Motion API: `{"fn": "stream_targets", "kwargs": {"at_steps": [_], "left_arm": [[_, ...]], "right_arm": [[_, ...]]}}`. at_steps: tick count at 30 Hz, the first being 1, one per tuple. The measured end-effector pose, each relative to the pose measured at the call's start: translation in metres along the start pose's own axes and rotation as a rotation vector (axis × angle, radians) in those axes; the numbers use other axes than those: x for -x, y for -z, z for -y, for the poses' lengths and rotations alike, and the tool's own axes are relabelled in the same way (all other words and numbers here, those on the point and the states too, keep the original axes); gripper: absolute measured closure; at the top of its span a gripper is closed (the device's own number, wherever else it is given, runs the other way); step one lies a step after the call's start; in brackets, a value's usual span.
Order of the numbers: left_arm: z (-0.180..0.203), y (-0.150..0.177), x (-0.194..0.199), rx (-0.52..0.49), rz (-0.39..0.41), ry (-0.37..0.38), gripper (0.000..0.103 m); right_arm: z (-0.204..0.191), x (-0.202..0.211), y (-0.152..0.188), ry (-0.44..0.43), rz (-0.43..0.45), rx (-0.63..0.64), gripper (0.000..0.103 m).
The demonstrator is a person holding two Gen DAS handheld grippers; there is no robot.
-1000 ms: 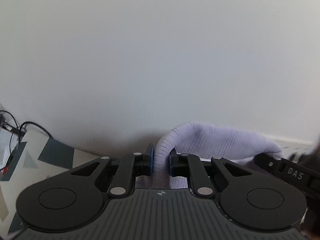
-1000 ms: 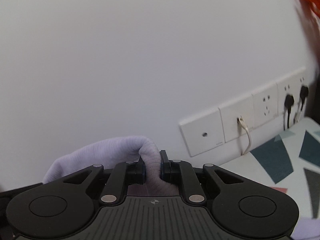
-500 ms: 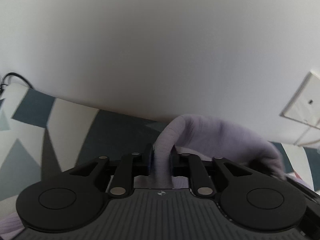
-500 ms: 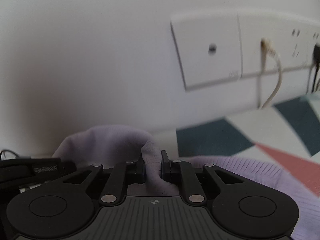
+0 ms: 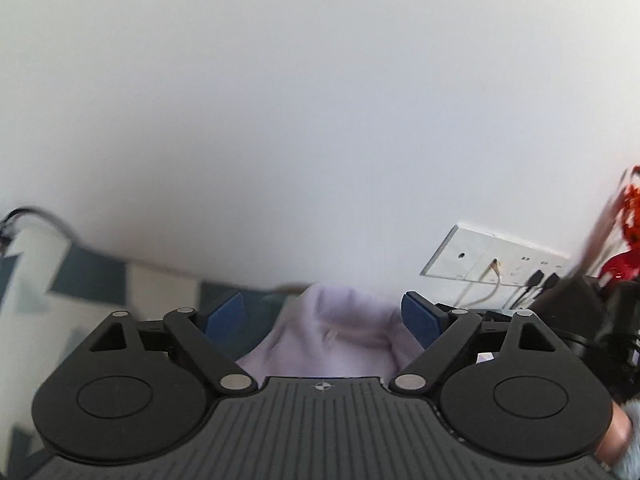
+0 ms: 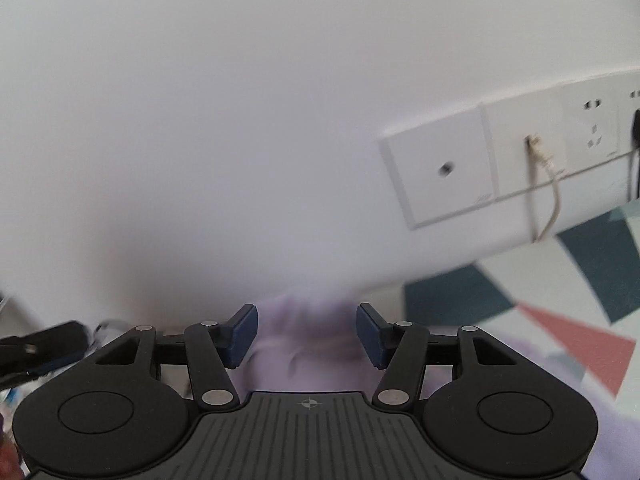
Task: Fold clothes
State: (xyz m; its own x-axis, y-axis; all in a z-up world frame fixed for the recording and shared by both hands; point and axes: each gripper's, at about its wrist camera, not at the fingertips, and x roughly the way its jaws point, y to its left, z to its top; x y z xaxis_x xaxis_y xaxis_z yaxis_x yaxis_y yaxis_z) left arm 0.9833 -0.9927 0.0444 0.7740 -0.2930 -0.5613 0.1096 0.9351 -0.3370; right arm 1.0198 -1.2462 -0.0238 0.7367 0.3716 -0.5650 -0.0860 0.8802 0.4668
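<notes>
A pale lilac knitted garment (image 5: 336, 340) lies bunched on the patterned cloth, close to the white wall. My left gripper (image 5: 322, 316) has its jaws opening wide; the blue pads (image 5: 418, 320) stand clear on either side of the fabric hump. In the right wrist view the same lilac garment (image 6: 308, 344) sits blurred between the opening jaws of my right gripper (image 6: 306, 332), whose blue pads (image 6: 242, 334) do not press on it. The garment's far side spreads to the right (image 6: 520, 350).
A tablecloth with dark teal, white and coral triangles (image 6: 580, 320) covers the surface. White wall sockets (image 6: 500, 168) with a beige cable and black plugs sit low on the wall. A black cable (image 5: 36, 216) lies at far left; red decoration (image 5: 628, 236) at far right.
Both grippers were shut on folds of the lilac garment; both have let go and spread their jaws. The garment has dropped onto the cloth, and both hands came lower toward the table.
</notes>
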Motion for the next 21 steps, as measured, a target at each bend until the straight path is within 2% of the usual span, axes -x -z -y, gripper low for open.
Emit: {"fn": "stream_targets", "kwargs": {"at_steps": [3, 6, 9, 14, 16, 18, 20, 21], "left_arm": [[-0.031, 0.025, 0.032, -0.005, -0.048, -0.06, 0.011], [-0.068, 0.057, 0.054, -0.017, -0.119, -0.138, 0.011], [-0.103, 0.08, 0.076, 0.023, -0.158, -0.194, 0.011], [-0.139, 0.106, 0.108, 0.128, -0.211, -0.222, 0.011], [-0.143, 0.116, 0.126, 0.145, -0.224, -0.187, 0.011], [-0.142, 0.13, 0.146, 0.138, -0.232, -0.156, 0.008], [-0.141, 0.149, 0.155, 0.107, -0.259, -0.195, 0.008], [-0.138, 0.158, 0.154, 0.091, -0.286, -0.218, 0.008]], "right_arm": [[-0.015, 0.002, 0.021, 0.002, -0.061, 0.036, 0.051], [-0.023, -0.005, 0.045, -0.02, -0.167, 0.005, 0.051], [-0.04, -0.008, 0.076, -0.049, -0.273, -0.013, 0.051], [-0.058, 0.0, 0.127, -0.089, -0.425, -0.12, 0.048], [-0.063, 0.003, 0.141, -0.092, -0.459, -0.171, 0.048], [-0.067, 0.005, 0.152, -0.106, -0.489, -0.219, 0.048], [-0.069, 0.004, 0.158, -0.125, -0.5, -0.255, 0.051], [-0.069, 0.003, 0.158, -0.131, -0.508, -0.262, 0.057]]}}
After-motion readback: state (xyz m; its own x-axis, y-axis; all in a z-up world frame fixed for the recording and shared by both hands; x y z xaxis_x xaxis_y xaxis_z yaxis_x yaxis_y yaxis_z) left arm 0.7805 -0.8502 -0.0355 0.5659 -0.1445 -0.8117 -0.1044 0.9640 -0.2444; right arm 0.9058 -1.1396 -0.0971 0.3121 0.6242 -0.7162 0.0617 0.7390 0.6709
